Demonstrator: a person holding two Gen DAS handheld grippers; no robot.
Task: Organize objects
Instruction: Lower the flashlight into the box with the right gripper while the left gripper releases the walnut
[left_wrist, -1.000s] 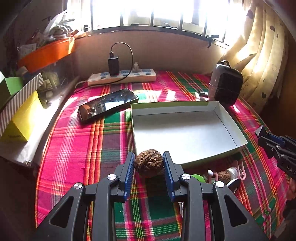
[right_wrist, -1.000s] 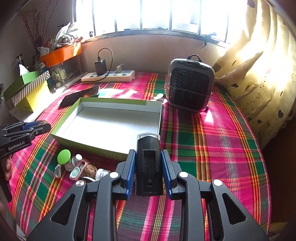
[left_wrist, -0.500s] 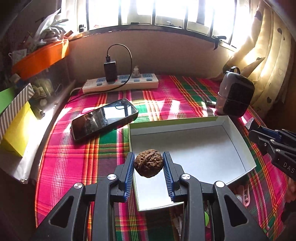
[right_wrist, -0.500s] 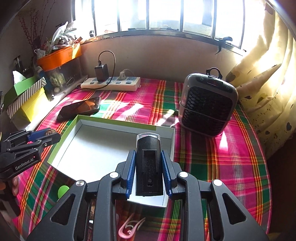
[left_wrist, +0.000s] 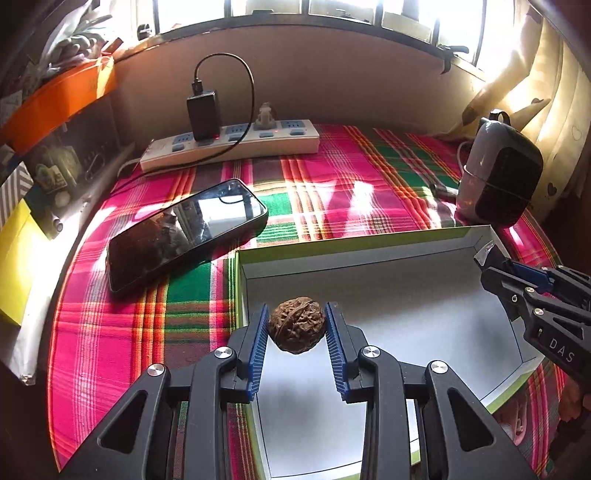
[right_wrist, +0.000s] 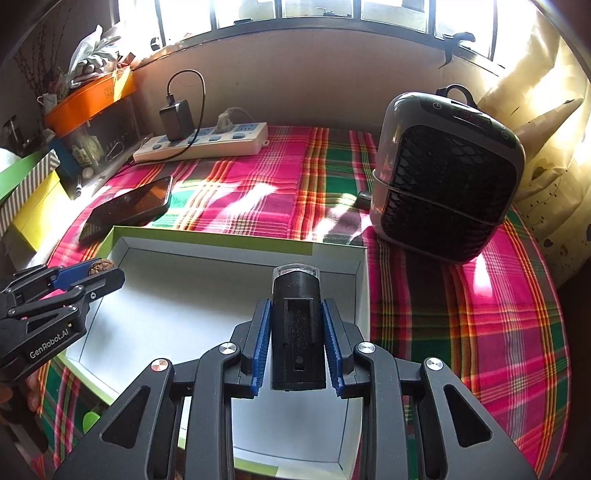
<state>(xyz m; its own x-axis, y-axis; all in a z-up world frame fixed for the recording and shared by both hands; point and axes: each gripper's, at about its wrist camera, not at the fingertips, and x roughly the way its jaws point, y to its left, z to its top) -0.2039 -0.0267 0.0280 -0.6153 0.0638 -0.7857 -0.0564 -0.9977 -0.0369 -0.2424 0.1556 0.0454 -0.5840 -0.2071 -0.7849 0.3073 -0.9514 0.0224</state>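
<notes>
Our left gripper (left_wrist: 297, 326) clamps a walnut (left_wrist: 297, 325) between its blue pads, held over the near-left corner of the white box (left_wrist: 424, 258), a phone (left_wrist: 184, 232) lying just beyond it; our right gripper (right_wrist: 298, 332) grips a black cylindrical device (right_wrist: 297, 328) over the box's right side, near the heater (right_wrist: 447, 181).

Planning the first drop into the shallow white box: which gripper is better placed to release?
Left, marginally: left gripper holds its brown walnut above the white box floor; right gripper's black cylinder looks similarly placed.
</notes>
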